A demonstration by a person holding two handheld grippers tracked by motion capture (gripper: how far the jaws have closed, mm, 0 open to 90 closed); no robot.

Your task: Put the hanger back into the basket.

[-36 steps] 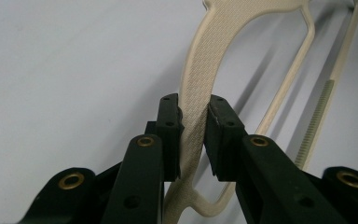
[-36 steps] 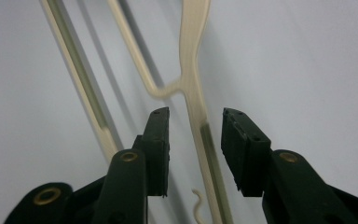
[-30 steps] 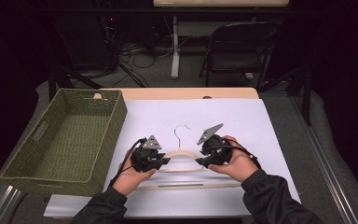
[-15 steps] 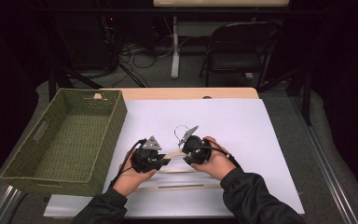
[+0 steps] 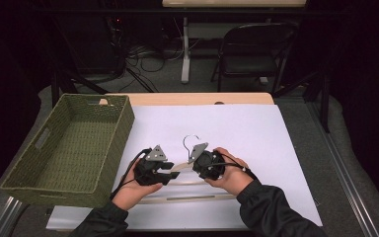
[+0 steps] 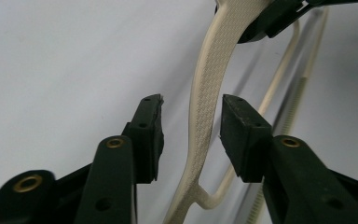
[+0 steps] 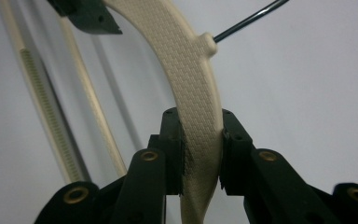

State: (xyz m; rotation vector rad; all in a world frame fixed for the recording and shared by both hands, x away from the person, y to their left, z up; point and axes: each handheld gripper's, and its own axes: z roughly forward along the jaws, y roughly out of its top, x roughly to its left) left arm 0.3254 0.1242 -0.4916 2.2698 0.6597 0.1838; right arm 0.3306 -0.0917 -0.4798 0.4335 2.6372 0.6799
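1. A cream plastic hanger [image 5: 180,168] is lying on the white sheet [image 5: 256,143] that is covering the table, at about 6 o'clock from the sheet's middle, between the two grippers.
2. The hanger's arm [image 7: 191,93] is carrying a fine woven relief, like small bricks; it is flat and curved. A thin dark metal hook [image 7: 247,21] is coming out of a small round neck.
3. The right gripper [image 7: 200,154] is pinching this textured arm: both black pads are pressing on its two faces, just below the neck.
4. The left gripper [image 6: 191,140] is standing spread around the other arm [image 6: 209,93]; a gap is showing on each side, so the pads are not touching it.
5. The gripper views are showing the lower bar with a ribbed strip [image 7: 46,112], and each is catching the other gripper's black jaw tip at its top edge.
6. The high view is giving the wider scene: a green woven basket [image 5: 34,177], rectangular with handle slots, is sitting at 9 o'clock from the hands, and a dark folding chair [image 5: 251,54] is standing at 12 o'clock beyond the table.
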